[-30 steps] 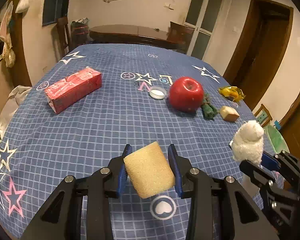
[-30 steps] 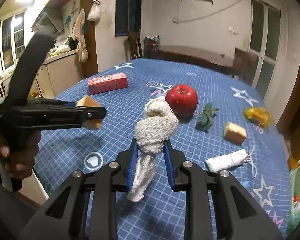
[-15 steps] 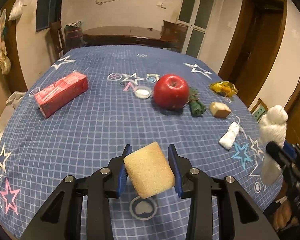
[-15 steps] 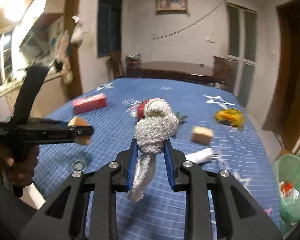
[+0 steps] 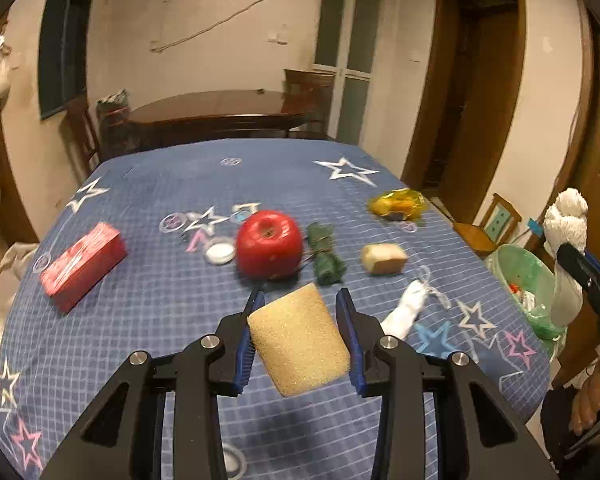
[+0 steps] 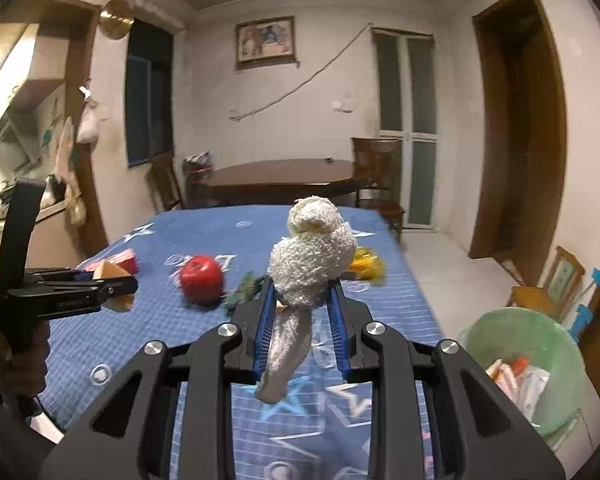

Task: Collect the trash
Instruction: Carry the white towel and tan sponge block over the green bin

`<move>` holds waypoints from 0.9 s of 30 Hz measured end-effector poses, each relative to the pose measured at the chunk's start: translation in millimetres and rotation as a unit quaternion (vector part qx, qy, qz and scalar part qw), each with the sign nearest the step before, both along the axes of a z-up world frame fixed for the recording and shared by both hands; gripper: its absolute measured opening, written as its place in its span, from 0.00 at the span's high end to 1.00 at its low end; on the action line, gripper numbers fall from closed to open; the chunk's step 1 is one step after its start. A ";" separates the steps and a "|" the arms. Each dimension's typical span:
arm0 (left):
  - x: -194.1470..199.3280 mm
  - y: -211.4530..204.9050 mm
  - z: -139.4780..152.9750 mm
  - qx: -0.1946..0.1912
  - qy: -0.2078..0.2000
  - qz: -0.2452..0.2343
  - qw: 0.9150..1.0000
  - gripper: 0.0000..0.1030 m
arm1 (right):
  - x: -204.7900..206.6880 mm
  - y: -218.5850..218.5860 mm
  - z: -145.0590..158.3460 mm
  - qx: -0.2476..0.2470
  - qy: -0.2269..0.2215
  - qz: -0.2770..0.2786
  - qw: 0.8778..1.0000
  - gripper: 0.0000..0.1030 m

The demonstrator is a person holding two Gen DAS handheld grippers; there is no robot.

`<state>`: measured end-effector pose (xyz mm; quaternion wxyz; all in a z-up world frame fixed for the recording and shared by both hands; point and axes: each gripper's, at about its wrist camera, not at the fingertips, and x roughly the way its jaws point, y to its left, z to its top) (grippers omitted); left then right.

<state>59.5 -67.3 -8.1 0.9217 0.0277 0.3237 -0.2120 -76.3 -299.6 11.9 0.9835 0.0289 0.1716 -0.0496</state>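
Both your grippers are loaded, lifted over the table's near edge.

Your left gripper [image 5: 300, 336] pinches the sponge [image 5: 298, 346]; your right gripper [image 6: 302, 326] pinches the sock [image 6: 306, 268]. The bin [image 6: 536, 364] stands off the table's [image 6: 204, 236] right edge.

Two hand-held grippers: left hand-held gripper [image 5: 300, 312] and right hand-held gripper [image 6: 303, 312]. Two sponges [image 5: 298, 340] [image 5: 383, 258], one red apple [image 5: 269, 243], one red carton [image 5: 82, 266], one green bin [image 6: 528, 360], two white cloths [image 6: 310, 256] [image 5: 406, 312].

On desk [image 5: 140, 184]: box [image 5: 82, 266] far left, apple [image 5: 269, 244] mid w/ cap [image 5: 220, 254] left & bundle [image 5: 325, 254] right; bin [image 5: 520, 276] off desk's right edge.
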 end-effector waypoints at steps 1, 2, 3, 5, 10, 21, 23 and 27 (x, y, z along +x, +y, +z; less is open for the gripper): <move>0.4 -7.2 3.0 0.001 -0.003 -0.005 1.000 0.62 | -1.3 -4.1 1.4 0.002 -0.002 -0.006 1.000 0.76; 0.8 -13.9 5.7 0.003 -0.007 -0.010 1.000 0.62 | -2.1 -11.7 3.1 0.006 -0.005 -0.014 1.000 0.76; 1.1 -23.4 9.1 0.003 -0.011 -0.019 1.000 0.62 | -3.7 -17.9 3.8 0.009 -0.006 -0.021 1.000 0.76; 1.3 -41.0 15.0 0.005 -0.019 -0.033 0.999 0.62 | -6.3 -28.1 4.0 0.013 -0.007 -0.034 0.999 0.76; 1.2 -89.7 27.0 0.010 -0.034 -0.076 0.996 0.62 | -13.6 -50.7 5.7 0.014 -0.011 -0.063 0.998 0.76; -6.3 -241.5 42.8 0.015 -0.065 -0.186 0.980 0.62 | -28.6 -100.7 17.6 -0.023 -0.012 -0.148 0.989 0.76; -10.2 -273.0 41.3 0.019 -0.072 -0.198 0.977 0.62 | -33.1 -114.2 21.2 -0.025 -0.011 -0.166 0.986 0.76; -17.9 -329.3 34.5 0.019 -0.069 -0.228 0.971 0.62 | -48.4 -148.1 24.0 -0.038 0.001 -0.218 0.975 0.76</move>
